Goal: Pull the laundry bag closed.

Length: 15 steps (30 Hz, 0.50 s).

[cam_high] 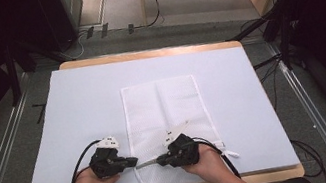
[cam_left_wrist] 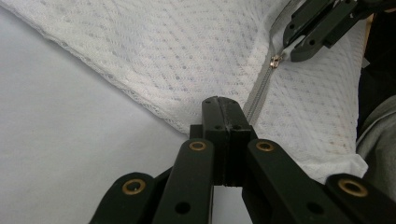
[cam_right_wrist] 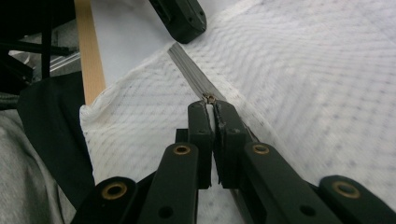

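White mesh is thin stuff, and the laundry bag [cam_high: 166,121] lies flat on the pale mat [cam_high: 77,106] over the table [cam_high: 144,54], its near edge by the person. The zip [cam_right_wrist: 194,77] runs along that edge. The right claw [cam_right_wrist: 211,109] is pinched on the zip pull [cam_left_wrist: 276,59]; the left claw [cam_left_wrist: 223,106] is clamped tight on the bag's corner at the zip's end. A hard tug could snag mesh in the slider, or the small pull could slip free — the left grip may also let go and the bag bunch up. Both hands sit low, claws pointing toward each other.
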Motion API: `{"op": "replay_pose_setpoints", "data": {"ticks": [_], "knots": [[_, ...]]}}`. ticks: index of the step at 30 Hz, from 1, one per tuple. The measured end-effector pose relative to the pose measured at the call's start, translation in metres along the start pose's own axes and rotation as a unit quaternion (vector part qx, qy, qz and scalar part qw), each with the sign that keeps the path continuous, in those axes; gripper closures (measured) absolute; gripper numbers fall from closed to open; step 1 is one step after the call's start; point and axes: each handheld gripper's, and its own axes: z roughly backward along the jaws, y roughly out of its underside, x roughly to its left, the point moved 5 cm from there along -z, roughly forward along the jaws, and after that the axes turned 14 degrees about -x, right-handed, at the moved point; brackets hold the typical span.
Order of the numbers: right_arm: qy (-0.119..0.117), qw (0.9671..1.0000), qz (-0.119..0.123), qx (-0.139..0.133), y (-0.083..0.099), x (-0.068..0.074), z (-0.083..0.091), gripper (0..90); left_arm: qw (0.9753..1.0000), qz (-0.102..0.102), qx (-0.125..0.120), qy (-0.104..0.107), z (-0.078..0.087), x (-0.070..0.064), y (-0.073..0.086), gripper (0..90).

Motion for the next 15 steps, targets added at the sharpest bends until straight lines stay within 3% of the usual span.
{"op": "replay_pose_setpoints", "data": {"ticks": [15], "knots": [[0.008,0.9999,-0.01,-0.007,0.01,-0.009,0.024,88.7,1.0,0.003,0.002,0.001,0.0,0.0,0.0,90.0]]}}
